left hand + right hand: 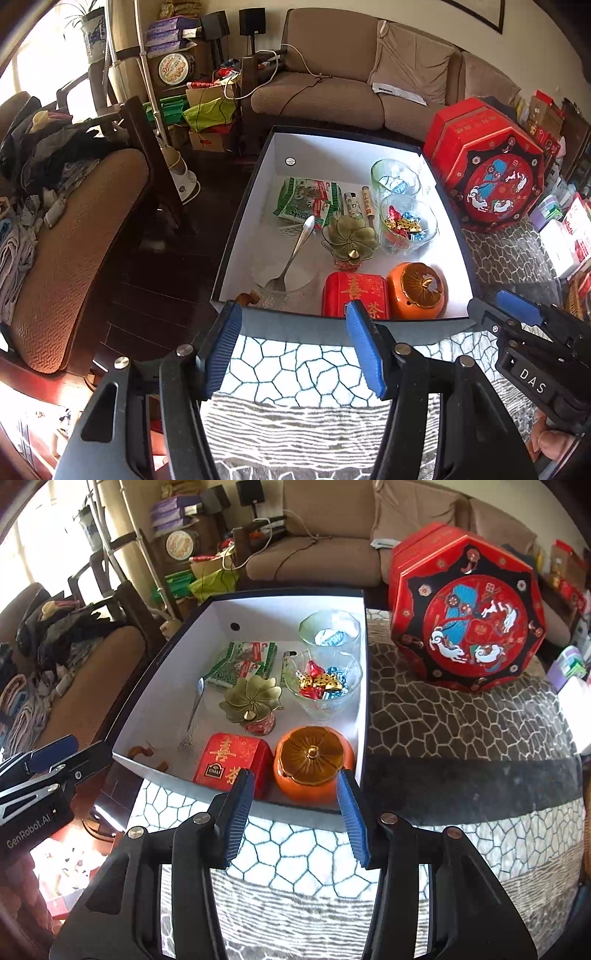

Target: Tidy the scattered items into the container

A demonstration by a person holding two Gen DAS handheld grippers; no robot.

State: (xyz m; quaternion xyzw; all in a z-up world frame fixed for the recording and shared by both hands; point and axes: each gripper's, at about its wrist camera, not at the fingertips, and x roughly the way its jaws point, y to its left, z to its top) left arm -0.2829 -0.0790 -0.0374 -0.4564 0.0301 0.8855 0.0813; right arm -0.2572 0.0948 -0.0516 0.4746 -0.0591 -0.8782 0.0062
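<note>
Hanging just near the big box (236,236), the left claw (293,347) and right claw (295,814) are both open and hold nothing. Inside sit a red tin (236,760) and orange jar (314,764) near, a candy glass (325,683) farther. A red eight-sided box (469,613) stands on the table (461,738), far right.

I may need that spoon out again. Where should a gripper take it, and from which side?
Probably the spoon by its slim mid-handle, from straight above, jaws across it. It lies flat in the box; its left side is clear, the lotus dish crowds the right.
</note>
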